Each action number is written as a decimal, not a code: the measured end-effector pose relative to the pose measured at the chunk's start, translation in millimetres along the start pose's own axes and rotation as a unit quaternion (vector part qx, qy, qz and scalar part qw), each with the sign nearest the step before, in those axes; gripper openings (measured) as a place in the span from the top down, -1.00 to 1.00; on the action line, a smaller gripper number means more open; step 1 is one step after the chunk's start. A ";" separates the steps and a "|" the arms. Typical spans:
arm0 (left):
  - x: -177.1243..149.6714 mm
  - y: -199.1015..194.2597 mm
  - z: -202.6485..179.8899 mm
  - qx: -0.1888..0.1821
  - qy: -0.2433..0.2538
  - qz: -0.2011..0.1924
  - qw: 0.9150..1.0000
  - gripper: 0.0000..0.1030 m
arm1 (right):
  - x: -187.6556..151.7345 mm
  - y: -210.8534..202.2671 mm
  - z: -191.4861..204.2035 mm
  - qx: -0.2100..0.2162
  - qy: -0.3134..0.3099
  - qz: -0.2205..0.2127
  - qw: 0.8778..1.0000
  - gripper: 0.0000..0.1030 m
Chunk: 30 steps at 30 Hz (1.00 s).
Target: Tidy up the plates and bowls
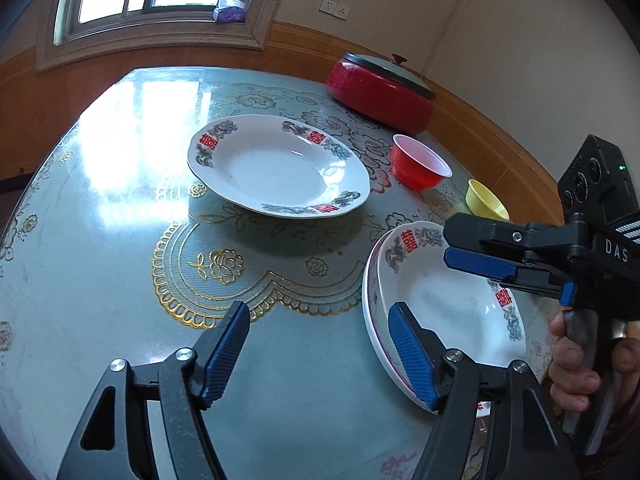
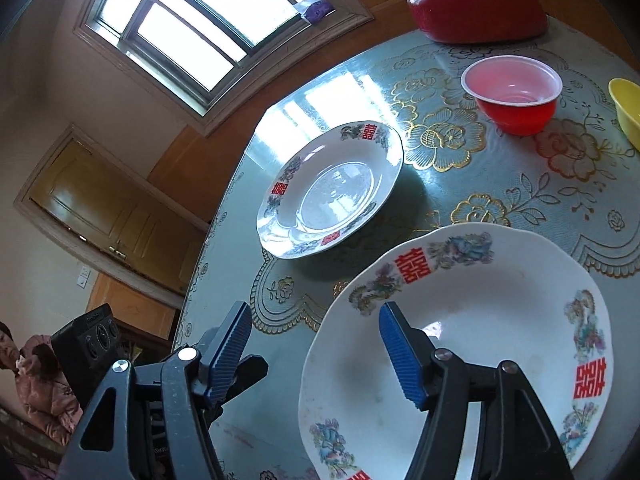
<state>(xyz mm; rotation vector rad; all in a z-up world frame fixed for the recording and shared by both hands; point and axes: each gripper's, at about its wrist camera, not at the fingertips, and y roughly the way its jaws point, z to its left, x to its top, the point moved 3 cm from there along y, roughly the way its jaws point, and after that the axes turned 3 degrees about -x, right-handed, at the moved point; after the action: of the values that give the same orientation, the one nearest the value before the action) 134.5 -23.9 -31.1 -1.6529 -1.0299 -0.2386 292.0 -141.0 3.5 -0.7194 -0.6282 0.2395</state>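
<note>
Two white plates with red double-happiness marks sit on the counter [image 1: 120, 208] — one plate [image 1: 278, 166] alone near the middle, the other, the near plate [image 1: 448, 304], stacked on top of a pink-rimmed plate [image 1: 370, 316] at the right. Left tongs [image 1: 320, 350] are spread apart, hovering over the counter with one blue pad in front of the stack's edge and nothing between them. Right tongs [image 2: 316, 350] are spread too, one pad over the near plate's bowl and the other out over the counter, not gripping anything as far as I can see. Behind the stack there's a red bowl [image 1: 420, 162] and, just beside it, a yellow bowl [image 1: 486, 200], with a lidded red pot [image 1: 382, 92] further back by the wall.
</note>
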 end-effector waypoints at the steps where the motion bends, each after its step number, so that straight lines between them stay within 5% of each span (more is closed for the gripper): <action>1: 1.7 0.2 1.8 0.002 0.001 0.000 1.000 -0.41 | 2.9 3.6 0.5 0.005 0.008 0.003 1.000 -0.31; 21: 66.2 23.5 61.8 0.004 -0.030 -0.014 0.999 -0.40 | 83.1 46.2 -37.9 0.003 0.135 -0.034 0.990 -0.34; 30: 99.1 51.2 81.0 0.002 -0.035 -0.018 0.999 -0.39 | 108.4 86.1 -53.3 -0.034 0.146 -0.015 0.989 -0.34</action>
<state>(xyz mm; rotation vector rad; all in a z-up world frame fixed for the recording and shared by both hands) 203.0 95.7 -33.6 -1.6501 -1.1134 -0.2024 410.9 -61.9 -36.7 -0.7932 -0.3688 0.0826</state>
